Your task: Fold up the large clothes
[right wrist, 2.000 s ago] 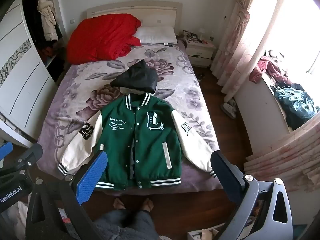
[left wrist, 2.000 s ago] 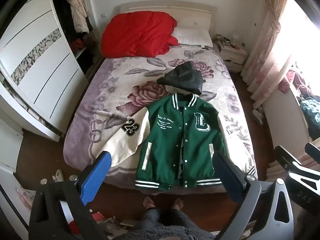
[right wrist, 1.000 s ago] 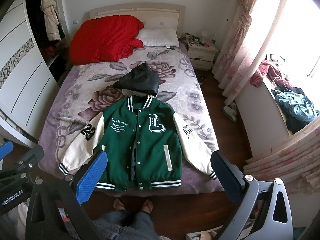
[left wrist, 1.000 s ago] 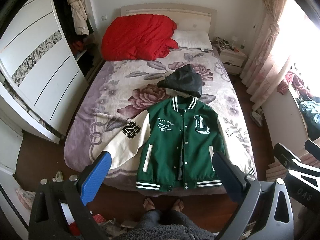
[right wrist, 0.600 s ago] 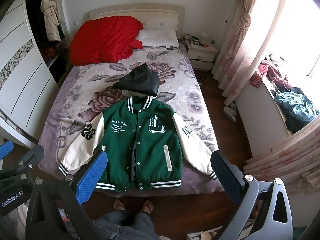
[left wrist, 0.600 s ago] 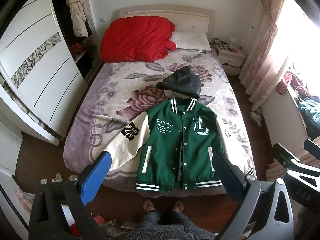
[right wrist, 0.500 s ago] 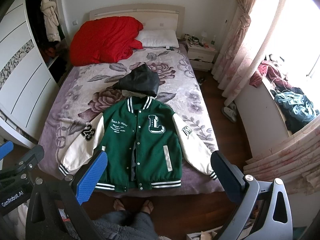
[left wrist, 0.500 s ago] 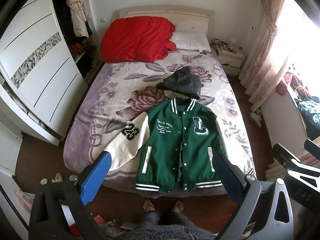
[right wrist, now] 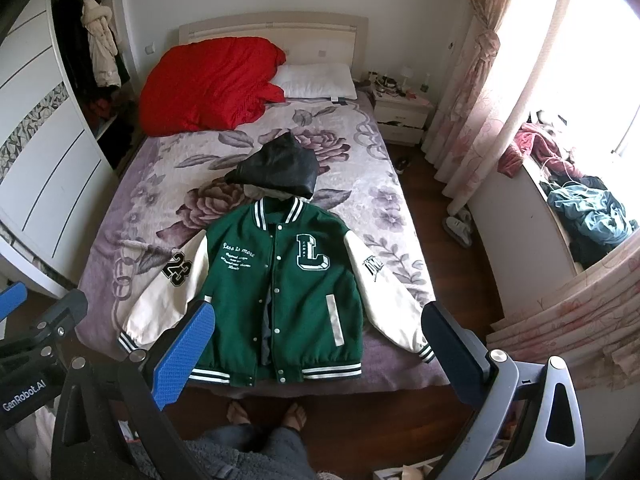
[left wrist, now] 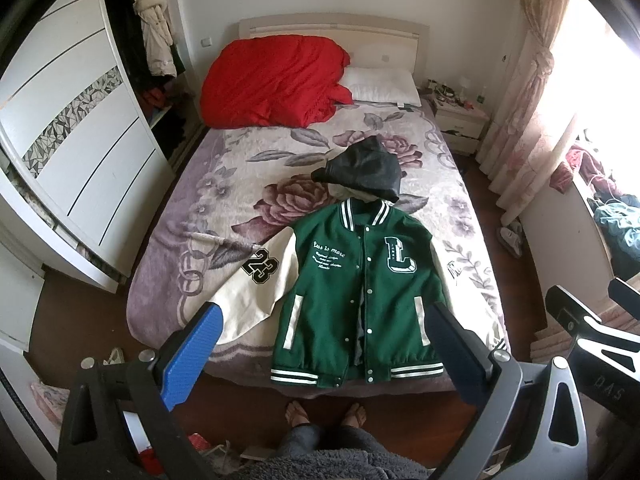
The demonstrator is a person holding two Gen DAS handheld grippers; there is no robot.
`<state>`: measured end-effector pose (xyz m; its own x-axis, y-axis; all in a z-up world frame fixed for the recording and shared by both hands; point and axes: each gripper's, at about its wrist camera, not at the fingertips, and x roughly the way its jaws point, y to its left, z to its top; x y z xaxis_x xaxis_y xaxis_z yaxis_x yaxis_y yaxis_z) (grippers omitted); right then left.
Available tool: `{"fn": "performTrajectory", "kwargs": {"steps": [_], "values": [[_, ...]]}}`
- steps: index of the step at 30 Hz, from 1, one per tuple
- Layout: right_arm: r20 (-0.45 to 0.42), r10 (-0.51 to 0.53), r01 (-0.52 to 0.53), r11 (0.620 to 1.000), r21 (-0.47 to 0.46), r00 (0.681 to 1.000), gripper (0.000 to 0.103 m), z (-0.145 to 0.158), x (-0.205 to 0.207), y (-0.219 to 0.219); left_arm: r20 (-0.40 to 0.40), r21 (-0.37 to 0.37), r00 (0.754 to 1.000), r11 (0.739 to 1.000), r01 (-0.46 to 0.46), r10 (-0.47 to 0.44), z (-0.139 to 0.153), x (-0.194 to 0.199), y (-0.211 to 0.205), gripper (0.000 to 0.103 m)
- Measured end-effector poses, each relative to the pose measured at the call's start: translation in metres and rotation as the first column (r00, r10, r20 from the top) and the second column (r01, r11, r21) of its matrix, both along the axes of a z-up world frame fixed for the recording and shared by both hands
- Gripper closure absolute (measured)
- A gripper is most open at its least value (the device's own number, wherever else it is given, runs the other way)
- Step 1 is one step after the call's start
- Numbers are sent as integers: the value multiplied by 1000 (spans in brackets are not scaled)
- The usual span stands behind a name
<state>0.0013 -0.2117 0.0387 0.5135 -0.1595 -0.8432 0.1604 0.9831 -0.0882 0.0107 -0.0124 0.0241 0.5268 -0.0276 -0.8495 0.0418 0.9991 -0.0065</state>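
Observation:
A green varsity jacket (left wrist: 356, 280) with cream sleeves, a white "L" and a "23" patch lies flat, front up, at the foot of the bed; it also shows in the right wrist view (right wrist: 280, 288). Both sleeves are spread outward. A black hood (left wrist: 362, 168) lies above its collar, seen too in the right wrist view (right wrist: 276, 172). My left gripper (left wrist: 326, 330) is open and empty, held high above the bed's foot. My right gripper (right wrist: 318, 326) is open and empty, also well above the jacket.
The bed (left wrist: 224, 200) has a floral purple cover, a red duvet (left wrist: 272, 80) and a white pillow (left wrist: 380, 86) at the head. A white wardrobe (left wrist: 72, 160) stands left, a nightstand (right wrist: 402, 116) and curtains (right wrist: 476, 92) right. My feet (right wrist: 266, 414) stand at the bed's foot.
Both views have drifted slightly, first back and then a little forward; the jacket and both open grippers are otherwise unchanged.

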Motion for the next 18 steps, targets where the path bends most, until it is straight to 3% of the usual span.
{"fn": "performTrajectory", "kwargs": {"steps": [18], "values": [[3,0,0,1000,4,1000,0,-1,-2,1,4,-2,1000,1000,1,-1,-1,-2,2,0]]}}
